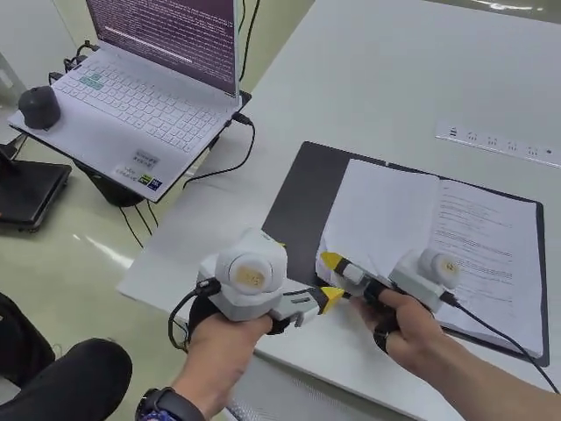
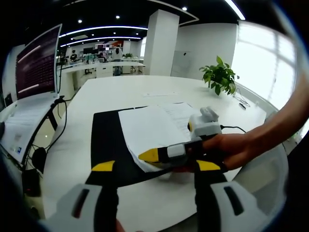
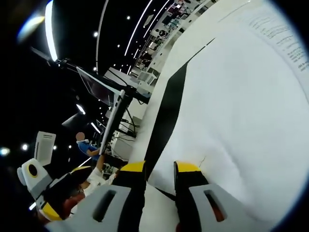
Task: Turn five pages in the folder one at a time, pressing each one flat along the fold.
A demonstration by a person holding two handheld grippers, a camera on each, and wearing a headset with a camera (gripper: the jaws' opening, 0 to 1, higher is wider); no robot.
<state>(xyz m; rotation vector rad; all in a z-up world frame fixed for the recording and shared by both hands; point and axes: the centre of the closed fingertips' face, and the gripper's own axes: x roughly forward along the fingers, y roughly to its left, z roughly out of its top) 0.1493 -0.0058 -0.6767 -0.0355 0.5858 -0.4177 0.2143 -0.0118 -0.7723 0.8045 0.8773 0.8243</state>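
Wide white table (image 1: 394,70), with a laptop (image 1: 149,96) on a stand off its far left. Toward the near right edge, a black folder (image 1: 298,193), lying open. On the folder's left half, bare black cover, with no turned sheets lying there. On its right half, a flat stack of printed pages (image 1: 491,254). Between the two, one page (image 1: 381,215) lifted and arched near the fold, not yet laid over to the left. At that page's near edge, the right gripper (image 1: 333,261), jaws close together with a narrow gap; pinching the paper or only touching it, cannot tell. Just nearer and to the left, the left gripper (image 1: 331,298), jaws spread wide, holding nothing, clear of the paper. Judged early in the job: seemingly the first of five turns, half made. Left to do: laying this page over, pressing it flat along the fold, then four more turns.
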